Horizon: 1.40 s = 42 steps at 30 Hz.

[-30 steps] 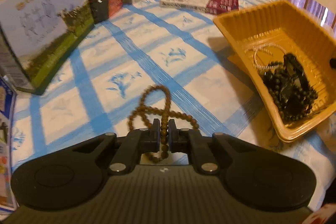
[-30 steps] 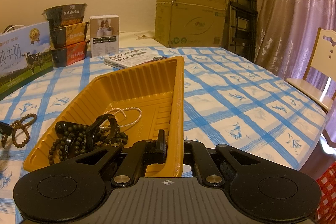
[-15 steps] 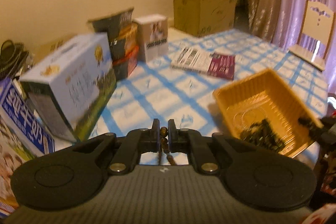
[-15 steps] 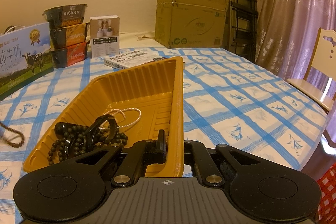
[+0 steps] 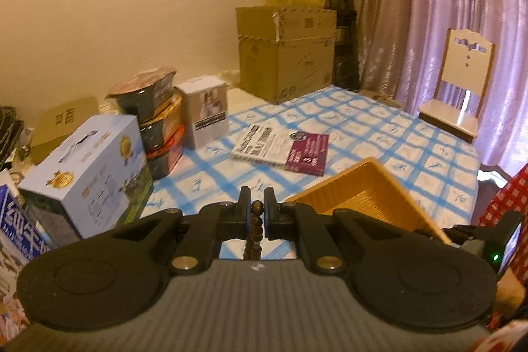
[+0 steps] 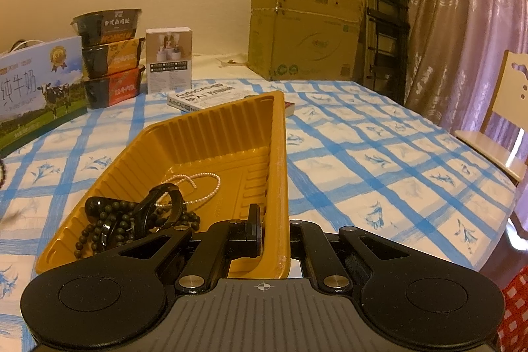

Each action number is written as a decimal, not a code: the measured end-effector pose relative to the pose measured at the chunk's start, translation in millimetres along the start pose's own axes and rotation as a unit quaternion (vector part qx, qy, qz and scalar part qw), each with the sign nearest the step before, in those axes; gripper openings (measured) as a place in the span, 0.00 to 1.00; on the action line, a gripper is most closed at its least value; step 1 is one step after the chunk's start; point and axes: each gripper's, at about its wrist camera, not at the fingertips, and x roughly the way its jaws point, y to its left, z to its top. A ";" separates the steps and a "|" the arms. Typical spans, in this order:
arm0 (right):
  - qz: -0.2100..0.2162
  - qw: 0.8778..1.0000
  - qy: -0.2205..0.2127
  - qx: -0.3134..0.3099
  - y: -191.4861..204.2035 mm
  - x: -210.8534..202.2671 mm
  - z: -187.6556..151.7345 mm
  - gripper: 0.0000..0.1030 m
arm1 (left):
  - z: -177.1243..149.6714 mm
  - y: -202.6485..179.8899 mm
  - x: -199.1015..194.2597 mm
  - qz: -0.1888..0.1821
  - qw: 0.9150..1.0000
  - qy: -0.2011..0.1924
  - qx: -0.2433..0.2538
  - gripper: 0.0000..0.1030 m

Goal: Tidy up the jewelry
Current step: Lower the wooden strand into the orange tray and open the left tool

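Brown bead string (image 5: 256, 228) is pinched between the jaws of the left gripper (image 5: 257, 209), top bead showing in the gap, the rest hanging straight down behind the gripper body, its lower end hidden. A second ago this same string lay looped on the blue-checked tablecloth (image 5: 379, 134) with the jaws already closed on it; it is now clear of the cloth and the left view takes in the far wall and the cardboard box (image 5: 285, 55), so the string has been lifted well up. Orange tray (image 6: 211, 150) sits just to the right of the lifted string in the left view; only its far corner shows there. Right gripper (image 6: 272, 231) is clamped on the tray's near right wall, one finger inside, one outside, unchanged over the last second, so it is steadying the tray. Tray already holds dark bead strands (image 6: 109, 226), a dark bangle (image 6: 165, 203) and a pearl strand (image 6: 198, 183), piled toward its near left end. Judgement: pick-up is done; the remaining step is to carry the string across over the tray and let go. Risk: the dangling tail may catch the tray rim or trail outside it.
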 end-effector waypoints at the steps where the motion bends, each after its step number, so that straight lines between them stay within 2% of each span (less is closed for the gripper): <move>1: 0.001 1.000 -0.001 -0.001 0.1 0.7 0.5 0.05 | 2.7 -1.7 0.3 -0.005 1.000 -0.003 0.000 0.07; 10: 0.011 1.000 -0.023 -0.014 6.0 6.9 10.4 0.05 | 30.8 -37.4 20.9 -0.059 0.997 -0.039 0.010 0.07; 18: 0.021 0.999 -0.031 -0.012 6.6 10.1 15.1 0.05 | 51.4 -78.0 48.2 -0.119 0.991 -0.056 0.004 0.07; 23: 0.024 0.999 -0.031 -0.007 3.5 10.5 14.2 0.05 | 48.1 -101.0 67.9 -0.146 0.988 -0.046 -0.006 0.07; 27: 0.024 0.999 -0.031 -0.005 3.3 10.3 13.8 0.05 | 32.9 -108.4 94.2 -0.168 0.985 -0.010 -0.028 0.07; 32: 0.024 0.999 -0.029 -0.004 3.5 10.1 13.2 0.05 | 3.0 -111.2 130.7 -0.165 0.984 0.053 -0.040 0.07; 34: 0.023 0.999 -0.027 -0.003 2.6 10.4 12.2 0.05 | -7.4 -109.8 138.2 -0.158 0.984 0.064 -0.042 0.12; 36: 0.022 0.999 -0.023 0.001 1.3 11.7 10.7 0.05 | -14.6 -105.7 141.1 -0.147 0.986 0.068 -0.046 0.23; 42: 0.020 1.000 -0.017 0.006 0.1 12.2 6.3 0.05 | -38.8 -88.2 137.9 -0.110 0.989 0.081 -0.054 0.37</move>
